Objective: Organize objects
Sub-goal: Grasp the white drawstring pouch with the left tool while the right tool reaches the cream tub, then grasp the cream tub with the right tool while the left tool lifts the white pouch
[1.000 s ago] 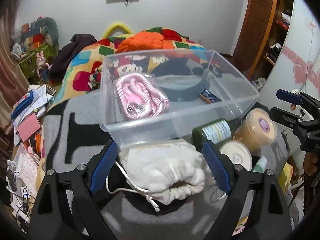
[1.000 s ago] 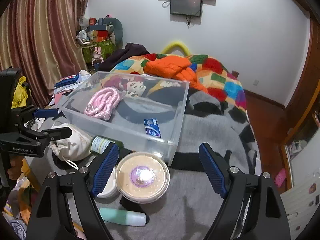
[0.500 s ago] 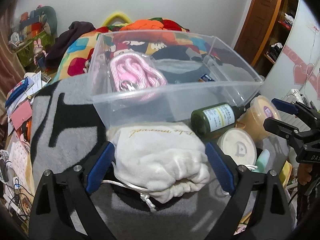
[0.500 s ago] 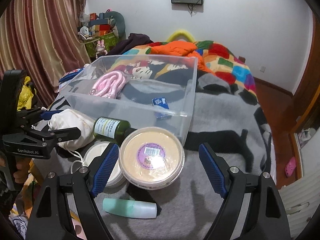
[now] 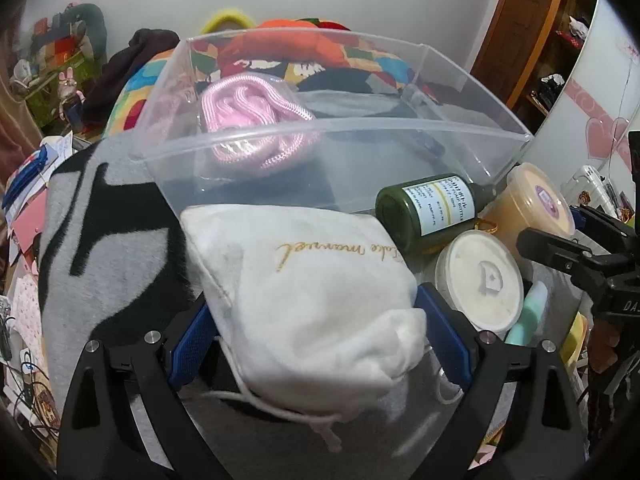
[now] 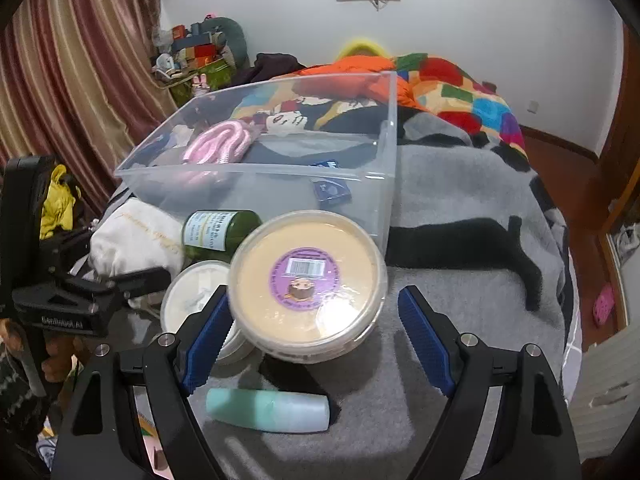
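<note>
A clear plastic bin sits on a grey blanket and holds a pink rope and a small blue packet. In front of it lie a white drawstring pouch, a green bottle, a white-lidded tub, a beige-lidded tub and a mint tube. My left gripper is open, its pads either side of the pouch. My right gripper is open, its pads flanking the beige tub.
A colourful quilt and orange jacket lie behind the bin. Papers and clutter fill the left edge. A curtain hangs at left. The blanket stretches to the right of the tubs.
Both grippers moved forward and down. The pouch now lies between the left pads and the beige tub between the right pads. Both stay open.
</note>
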A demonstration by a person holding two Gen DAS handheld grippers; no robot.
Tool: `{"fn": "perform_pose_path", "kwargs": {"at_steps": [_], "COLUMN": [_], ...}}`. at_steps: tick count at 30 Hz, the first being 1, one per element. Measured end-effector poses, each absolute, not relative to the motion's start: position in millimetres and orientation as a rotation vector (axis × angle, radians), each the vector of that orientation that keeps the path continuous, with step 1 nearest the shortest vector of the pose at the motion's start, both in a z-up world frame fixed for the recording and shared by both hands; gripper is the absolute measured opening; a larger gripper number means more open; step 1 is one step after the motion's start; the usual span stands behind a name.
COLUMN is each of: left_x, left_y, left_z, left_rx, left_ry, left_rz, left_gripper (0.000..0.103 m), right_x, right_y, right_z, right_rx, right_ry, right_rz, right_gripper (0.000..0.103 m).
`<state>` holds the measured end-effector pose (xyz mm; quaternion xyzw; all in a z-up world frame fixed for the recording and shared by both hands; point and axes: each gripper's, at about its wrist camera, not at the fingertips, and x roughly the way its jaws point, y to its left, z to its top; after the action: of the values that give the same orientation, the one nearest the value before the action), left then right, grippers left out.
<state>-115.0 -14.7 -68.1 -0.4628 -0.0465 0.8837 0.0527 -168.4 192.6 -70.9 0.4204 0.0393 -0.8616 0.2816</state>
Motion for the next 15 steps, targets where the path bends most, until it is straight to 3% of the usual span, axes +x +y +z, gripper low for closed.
{"fn": "perform_pose_path", "kwargs": {"at_steps": [8,11,13,15], "left_x": [-118.8,-114.5,-112.7,-111.8], "left_y": [-2.2,-1.8,-5.3,-7.8], "left_z": [-71.3,-67.9,-67.2,-65.8], "left_rx": [-1.405,-1.363,-1.359,-1.347], "left_ry": [-0.040,-0.024,-0.044,-0.062], "left_rz": [2.743,2.770,2.779,2.785], "left_gripper": [0.094,0.079,0.076,0.073], "right_x": [-172.4,-172.7,-170.7,-169.6], "right_y": [191.0,190.0,189.2,187.3], "right_z": [-74.3,-73.3,-71.6,-71.2], "right_rx": [1.111,1.098,1.083,1.079], "right_ry": [0.049,0.033,0.035,0.048], "right_rz": [-2.311,-2.303,-2.300,-2.308], "right_gripper": [0.080,0.072,0.066,0.065]}}
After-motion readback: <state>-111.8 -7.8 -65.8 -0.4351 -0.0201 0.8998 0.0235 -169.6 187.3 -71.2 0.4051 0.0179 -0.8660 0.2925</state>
